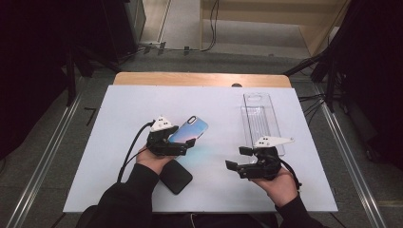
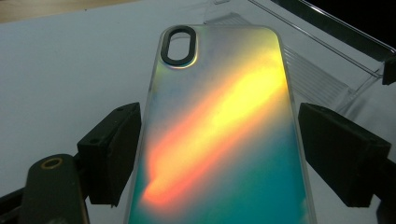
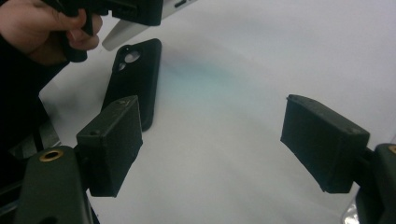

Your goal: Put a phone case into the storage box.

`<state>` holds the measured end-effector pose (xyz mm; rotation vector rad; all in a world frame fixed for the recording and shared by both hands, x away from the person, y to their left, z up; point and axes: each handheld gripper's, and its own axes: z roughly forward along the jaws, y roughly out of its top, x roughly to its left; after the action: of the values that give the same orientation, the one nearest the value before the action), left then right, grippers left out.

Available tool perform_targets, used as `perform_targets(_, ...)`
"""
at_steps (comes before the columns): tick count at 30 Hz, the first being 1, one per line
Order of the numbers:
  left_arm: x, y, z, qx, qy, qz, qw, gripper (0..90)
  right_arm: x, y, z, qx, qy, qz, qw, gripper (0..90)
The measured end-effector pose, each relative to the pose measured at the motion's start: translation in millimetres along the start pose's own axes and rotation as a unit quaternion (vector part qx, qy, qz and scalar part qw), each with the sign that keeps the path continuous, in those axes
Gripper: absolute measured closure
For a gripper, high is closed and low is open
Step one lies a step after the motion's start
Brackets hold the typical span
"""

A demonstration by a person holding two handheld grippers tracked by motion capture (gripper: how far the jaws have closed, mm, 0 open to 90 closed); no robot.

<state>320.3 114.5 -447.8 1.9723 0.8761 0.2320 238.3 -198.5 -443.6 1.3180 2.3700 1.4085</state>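
Gripping the iridescent phone case [image 2: 219, 135] at its sides, the left claw [image 1: 183, 144] holds it above the surface [image 1: 119, 109]; at three o'clock, the right claw [image 1: 237, 159] gapes, holding nothing.

My left tool [image 1: 183, 145] covers the iridescent phone case's [image 2: 224, 135] lower end; the left gripper view's bottom edge cuts it off too. My left arm hides part of the black case [image 1: 177, 177]. The clear tray's [image 1: 258, 114] near end sits behind my right tool [image 1: 235, 159].
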Motion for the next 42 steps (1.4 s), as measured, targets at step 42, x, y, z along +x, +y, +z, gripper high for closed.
perform_targets(42,-31.5,-22.5,13.1,-0.095,0.023,-0.038,0.9945,16.9,-6.9,45.2,33.9,-0.013,0.004,0.046,0.9988,18.9)
